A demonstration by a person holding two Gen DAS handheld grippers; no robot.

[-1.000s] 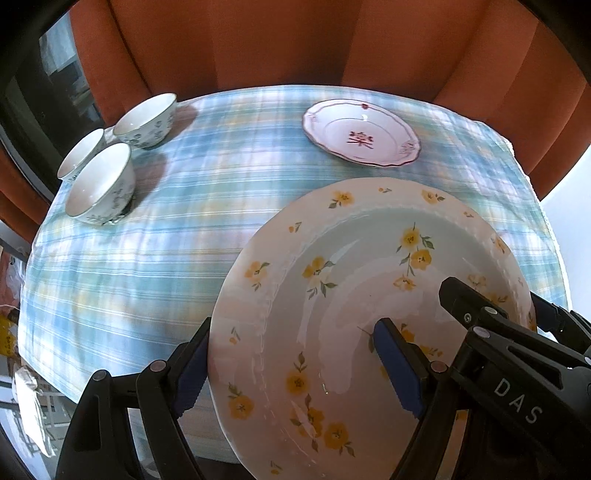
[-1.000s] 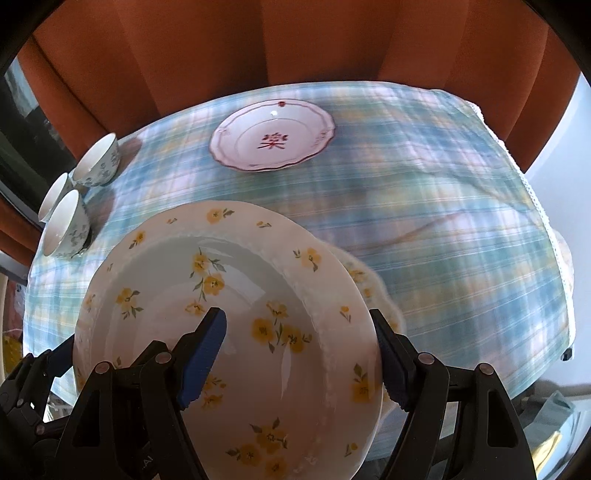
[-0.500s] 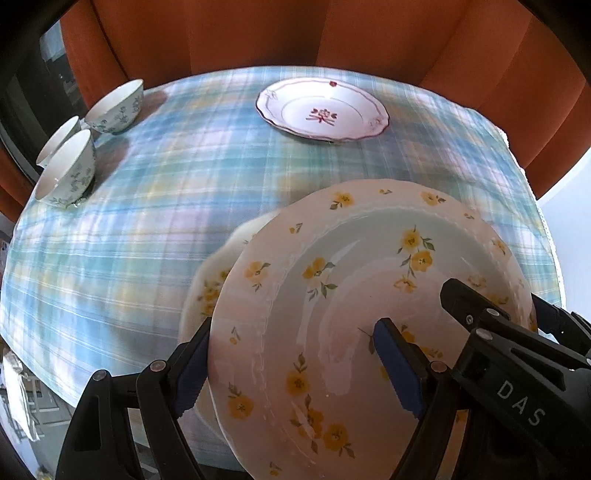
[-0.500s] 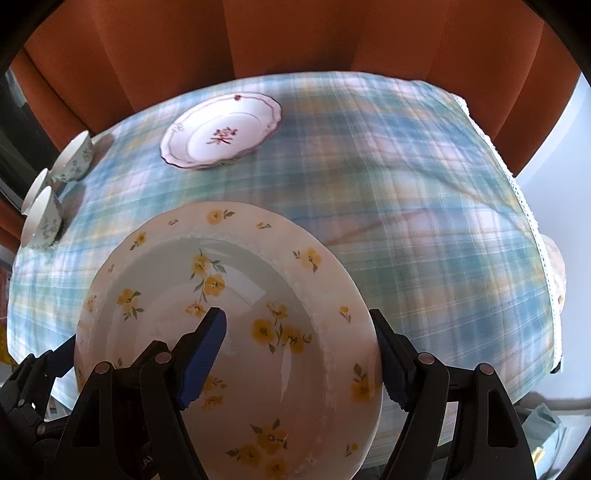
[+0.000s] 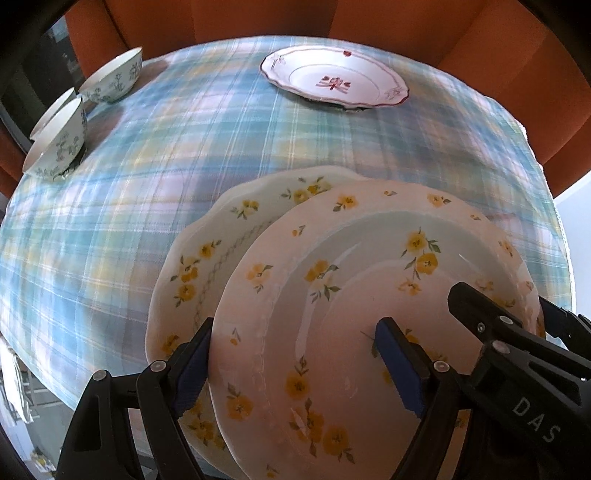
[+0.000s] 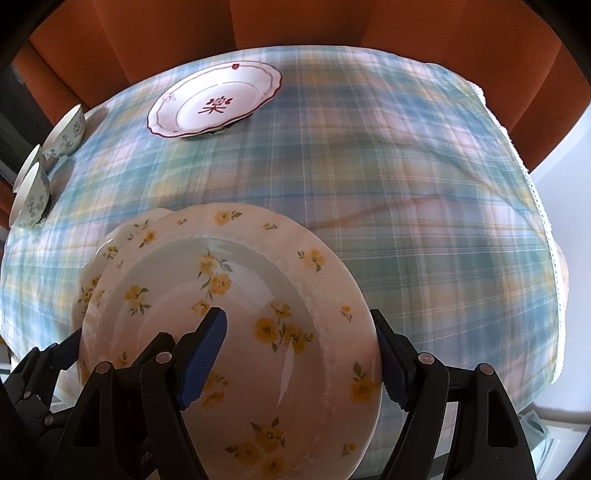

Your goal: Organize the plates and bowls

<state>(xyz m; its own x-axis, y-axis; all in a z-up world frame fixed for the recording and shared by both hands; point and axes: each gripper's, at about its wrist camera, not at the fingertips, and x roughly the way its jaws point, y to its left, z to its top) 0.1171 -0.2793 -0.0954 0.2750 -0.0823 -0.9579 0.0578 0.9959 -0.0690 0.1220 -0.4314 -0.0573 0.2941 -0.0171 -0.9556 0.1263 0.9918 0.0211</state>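
Yellow-flowered plate (image 5: 369,295) tilts above a matching plate (image 5: 207,251) on the tablecloth.

A blue, green and yellow plaid tablecloth (image 5: 155,206) covers the whole table, lying mostly flat with soft creases; a white lace trim (image 6: 543,206) edges its right side; behind the table hangs an orange curtain (image 6: 295,26) in broad vertical folds.

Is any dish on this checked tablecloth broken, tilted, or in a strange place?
Nothing looks damaged or spilled. The round yellow-flowered plate, held by both the left gripper and the right gripper, sits off-centre over a matching scalloped plate. The red-patterned plate lies flat.
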